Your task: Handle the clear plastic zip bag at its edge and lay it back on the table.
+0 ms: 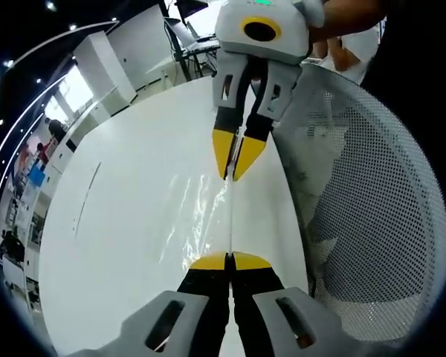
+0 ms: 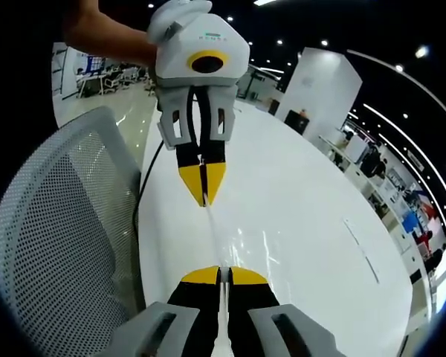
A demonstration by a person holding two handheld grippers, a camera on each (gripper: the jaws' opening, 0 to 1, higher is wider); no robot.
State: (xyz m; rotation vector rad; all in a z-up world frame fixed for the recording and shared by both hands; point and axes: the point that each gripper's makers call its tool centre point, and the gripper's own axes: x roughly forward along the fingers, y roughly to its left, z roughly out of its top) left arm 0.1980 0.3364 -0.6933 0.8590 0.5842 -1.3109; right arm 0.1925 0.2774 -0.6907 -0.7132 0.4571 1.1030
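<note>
The 2 grippers are facing each other over the white table (image 1: 126, 245), stretching the clear plastic zip bag (image 1: 208, 204) taut between them by opposite edges, likely so it lies flat when lowered. The left gripper (image 1: 229, 260) is pinching 1 edge with jaws closed; the right gripper (image 2: 219, 275) is clamping the other. The bag is looking empty. A mesh chair (image 2: 59, 238) is standing beside the table.

The white counter (image 1: 134, 223) lies bare and open off to one side of my claws, giving wide room to pass. On the other side a grey mesh chair back (image 1: 364, 208) stands just beside the counter's edge, crowding that flank.
</note>
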